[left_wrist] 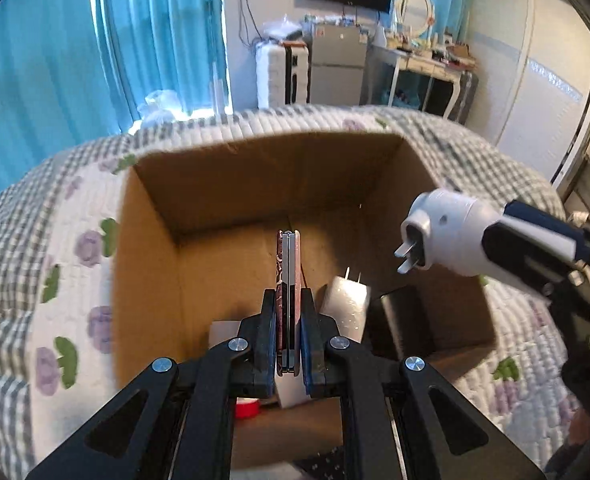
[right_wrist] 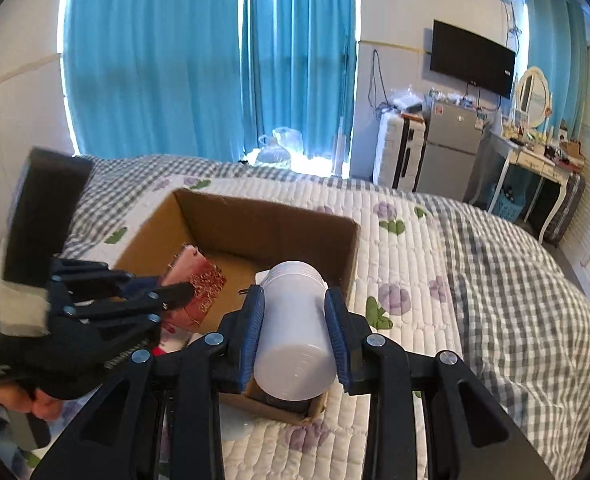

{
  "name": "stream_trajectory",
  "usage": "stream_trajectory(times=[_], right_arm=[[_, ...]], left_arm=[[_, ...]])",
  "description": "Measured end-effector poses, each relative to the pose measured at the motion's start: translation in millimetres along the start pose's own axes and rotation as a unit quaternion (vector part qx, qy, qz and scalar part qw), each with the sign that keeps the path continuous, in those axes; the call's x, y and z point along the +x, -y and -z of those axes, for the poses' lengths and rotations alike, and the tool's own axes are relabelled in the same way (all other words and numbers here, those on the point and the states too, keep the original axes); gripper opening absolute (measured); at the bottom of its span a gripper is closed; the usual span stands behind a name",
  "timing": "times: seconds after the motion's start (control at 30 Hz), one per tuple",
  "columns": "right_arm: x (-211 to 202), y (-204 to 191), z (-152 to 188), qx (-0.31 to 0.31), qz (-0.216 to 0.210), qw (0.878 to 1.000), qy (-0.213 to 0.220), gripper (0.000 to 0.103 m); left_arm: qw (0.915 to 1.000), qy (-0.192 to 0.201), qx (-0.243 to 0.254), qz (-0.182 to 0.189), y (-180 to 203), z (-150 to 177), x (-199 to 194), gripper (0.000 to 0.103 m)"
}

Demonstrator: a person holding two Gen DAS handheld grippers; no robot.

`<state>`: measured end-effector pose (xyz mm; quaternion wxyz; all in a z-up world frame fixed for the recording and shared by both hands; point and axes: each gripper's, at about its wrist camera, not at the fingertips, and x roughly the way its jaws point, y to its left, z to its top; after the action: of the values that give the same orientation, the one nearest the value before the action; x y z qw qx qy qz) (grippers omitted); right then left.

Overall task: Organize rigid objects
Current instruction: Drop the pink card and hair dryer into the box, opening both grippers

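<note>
Left jaws [left_wrist: 288, 332] clamped on flat case [left_wrist: 288, 276], above box [left_wrist: 255, 168] rim; bare floor ahead. Right jaws [right_wrist: 295, 332] clamped on plug [right_wrist: 295, 320]. No legible writing.

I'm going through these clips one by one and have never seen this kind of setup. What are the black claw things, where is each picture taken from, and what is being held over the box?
There is no robot here. A person holds a two-finger gripper in each hand, and a fisheye camera on each looks forward along its fingers. One picture comes from the left gripper, the other from the right gripper. Both are over an open cardboard box that sits on a quilted bedspread. The left gripper is shut on a thin pink patterned case, seen edge-on in its own view. The right gripper is shut on a white plug adapter, whose metal prongs show in the left view. Already in the box are a white charger and a black block.
</note>
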<state>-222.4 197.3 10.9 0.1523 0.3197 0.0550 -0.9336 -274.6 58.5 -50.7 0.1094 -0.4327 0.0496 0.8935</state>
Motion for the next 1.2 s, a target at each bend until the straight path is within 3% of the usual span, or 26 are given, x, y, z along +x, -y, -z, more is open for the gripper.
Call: stream_trajectory(times=[0.23, 0.3, 0.4, 0.43, 0.7, 0.87, 1.0, 1.1, 1.13, 1.2], right_arm=[[12.9, 11.7, 3.8, 0.012, -0.002, 1.0, -0.009, 0.031], [12.1, 11.3, 4.7, 0.014, 0.0, 1.0, -0.009, 0.031], [8.8, 8.2, 2.3, 0.016, 0.0, 1.0, -0.009, 0.031], [7.7, 6.9, 1.0, 0.016, 0.0, 1.0, -0.008, 0.031], [19.9, -4.3, -8.7, 0.007, 0.01, 1.0, -0.008, 0.031], [49.4, -8.5, -14.9, 0.005, 0.01, 1.0, -0.005, 0.031], [65.7, -9.2, -22.2, 0.013, 0.014, 1.0, 0.024, 0.031], [74.1, -10.4, -24.7, 0.014, 0.013, 1.0, 0.013, 0.031], [74.7, -10.8, -23.8, 0.014, 0.012, 1.0, 0.009, 0.032], [70.1, -10.5, -21.7, 0.016, 0.014, 1.0, 0.008, 0.044]], left_arm=[[0.9998, 0.002, 0.008, -0.018, 0.6, 1.6, 1.7, 0.016], [0.9997, 0.005, -0.001, -0.024, -5.0, 0.0, -6.4, 0.026], [0.9988, 0.021, -0.016, -0.04, -15.4, -2.2, -21.4, 0.062], [0.9984, 0.028, -0.019, -0.045, -18.5, -2.3, -26.9, 0.064], [0.9961, 0.054, -0.029, -0.064, -48.0, -4.2, -54.0, 0.066], [0.9955, 0.054, -0.038, -0.068, -59.4, -3.4, -48.4, 0.066], [0.9954, 0.052, -0.045, -0.067, -64.8, 0.8, -42.1, 0.066], [0.9954, 0.052, -0.048, -0.065, -67.2, 3.5, -40.6, 0.066], [0.9955, 0.052, -0.05, -0.062, -67.7, 4.6, -41.3, 0.066], [0.9953, 0.054, -0.051, -0.062, -67.5, 6.7, -45.4, 0.066]])
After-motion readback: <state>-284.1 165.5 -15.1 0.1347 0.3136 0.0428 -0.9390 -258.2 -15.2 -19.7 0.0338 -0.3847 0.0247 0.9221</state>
